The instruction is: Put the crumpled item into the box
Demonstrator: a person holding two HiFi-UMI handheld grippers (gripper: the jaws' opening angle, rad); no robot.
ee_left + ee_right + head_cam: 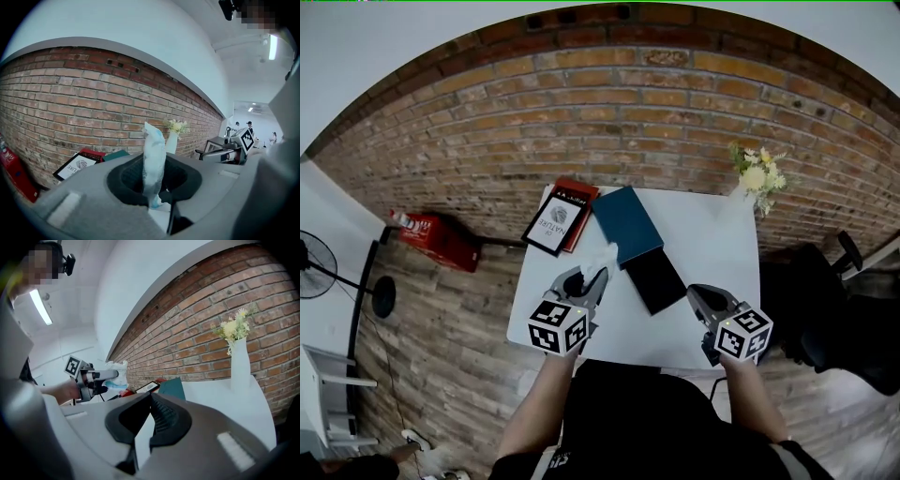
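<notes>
L gripper [593, 278] w/ crumpled item [605, 253] above table [712, 248] front-left edge (box [626, 223] near)

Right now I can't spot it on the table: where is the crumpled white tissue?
The crumpled white tissue is pinched in the left claw, centre-left in the head view, over the white table just left of the teal rectangular box.

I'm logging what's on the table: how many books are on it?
2. A white-covered book lies on top of a red book, both at the far left corner of the table. Others could be hidden beneath them.
</notes>
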